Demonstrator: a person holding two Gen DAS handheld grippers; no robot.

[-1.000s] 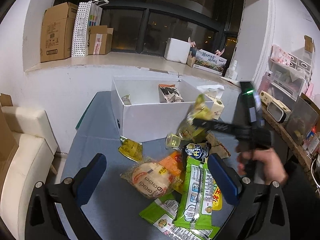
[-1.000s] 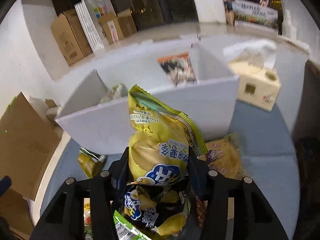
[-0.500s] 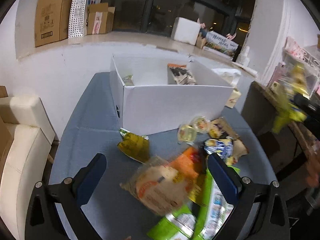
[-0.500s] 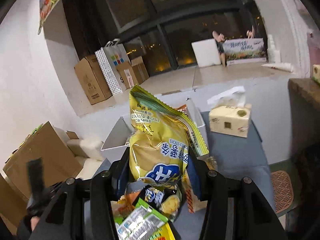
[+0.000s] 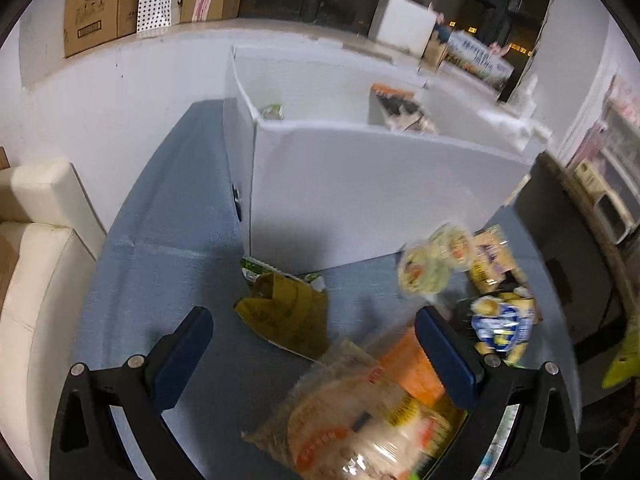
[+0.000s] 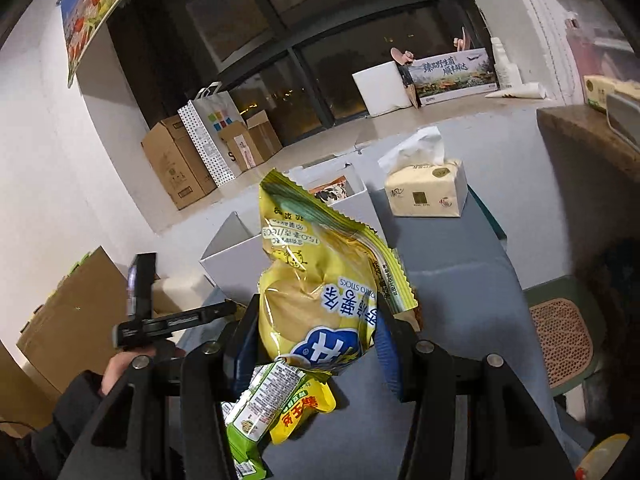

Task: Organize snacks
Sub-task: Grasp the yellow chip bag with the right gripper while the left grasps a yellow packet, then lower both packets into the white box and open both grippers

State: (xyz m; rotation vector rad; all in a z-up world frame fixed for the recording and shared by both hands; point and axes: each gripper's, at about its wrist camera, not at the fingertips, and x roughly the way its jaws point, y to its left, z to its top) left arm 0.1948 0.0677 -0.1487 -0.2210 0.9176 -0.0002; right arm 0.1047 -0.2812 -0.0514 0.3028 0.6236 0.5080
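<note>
A yellow chip bag (image 6: 320, 292) is pinched by the right hand-held gripper (image 6: 316, 344); the left hand-held gripper (image 5: 316, 352) is spread over snacks before the white box (image 5: 360, 192).

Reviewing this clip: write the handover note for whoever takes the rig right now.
Right tongs: shut on the yellow potato-stick bag, held in the air short of the white divided cardboard box.
Left tongs: open, empty, over the loose snack pile on the blue-grey table.
Done: two packets already sit in the box.
Left: drop the yellow bag in, then clear the olive-gold pouch, round flatbread pack, jelly cups and the rest.
</note>
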